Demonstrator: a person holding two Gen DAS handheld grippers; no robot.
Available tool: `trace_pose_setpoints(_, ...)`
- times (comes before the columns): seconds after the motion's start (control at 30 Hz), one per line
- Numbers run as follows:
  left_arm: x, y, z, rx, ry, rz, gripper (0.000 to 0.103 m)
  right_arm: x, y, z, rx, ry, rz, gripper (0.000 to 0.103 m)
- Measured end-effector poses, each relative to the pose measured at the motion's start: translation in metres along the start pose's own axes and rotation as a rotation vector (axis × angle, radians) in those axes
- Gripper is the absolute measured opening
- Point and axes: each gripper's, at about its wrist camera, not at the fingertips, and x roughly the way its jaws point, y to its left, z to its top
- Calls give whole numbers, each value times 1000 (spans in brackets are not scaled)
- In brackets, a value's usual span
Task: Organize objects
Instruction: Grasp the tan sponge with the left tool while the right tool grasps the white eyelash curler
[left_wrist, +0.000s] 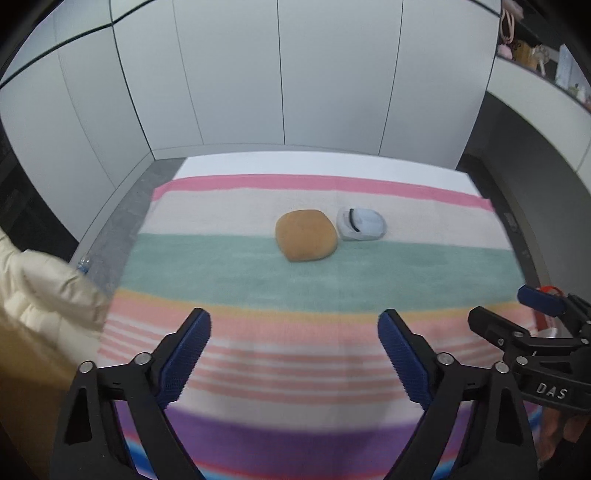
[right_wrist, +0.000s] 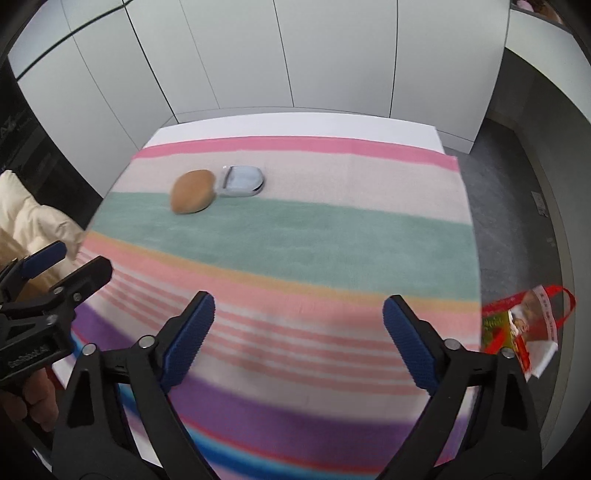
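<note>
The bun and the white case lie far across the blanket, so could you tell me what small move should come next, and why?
Probably advance the left gripper toward the bun: both grippers are open and empty, and the bun lies straight ahead, against the case.

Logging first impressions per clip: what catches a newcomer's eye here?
The wide pastel-striped blanket covering the table fills both views. Toward its far side lies a rounded tan bread-like bun, with a pale blue-white plastic gadget right beside it. Both the left gripper and right gripper are open and empty.
</note>
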Motion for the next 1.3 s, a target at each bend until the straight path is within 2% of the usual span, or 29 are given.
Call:
trace_pose_setpoints(0.23,67,1,25,-22,13,0,88,60,3,34,-19,1,3,93)
trace_pose_setpoints(0.3,85,0,31,-12,19,1,85,76,6,40,-33,-2,-1,92)
trace_pose_setpoints(0.4,110,-2,39,6,44,-18,83,94,7,46,-28,8,-12,91)
trace_pose_setpoints(0.47,118,-1,42,17,23,-44,81,100,11,50,-47,-7,-26,91)
trace_pose_setpoints(0.57,121,0,46,57,6,-71,78,105,15,56,-65,-14,-29,90)
trace_pose_setpoints(0.67,121,6,48,79,1,-85,64,109,24,61,-97,-15,-17,90)
trace_pose_setpoints(0.8,115,28,48,53,-5,-75,62,115,42,65,-129,-29,1,90)
trace_pose_setpoints(0.93,110,50,48,27,-6,-28,62,126,65,76,-148,-55,-2,90)
trace_pose_setpoints(1.0,106,60,47,5,1,-24,62,131,73,81,-154,-59,7,84)
trace_pose_setpoints(1.07,102,65,46,-9,0,-22,62,133,83,84,-178,-70,-22,61)
trace_pose_setpoints(1.3,68,76,40,-33,-6,-38,62,131,91,83,-152,-25,-4,61)
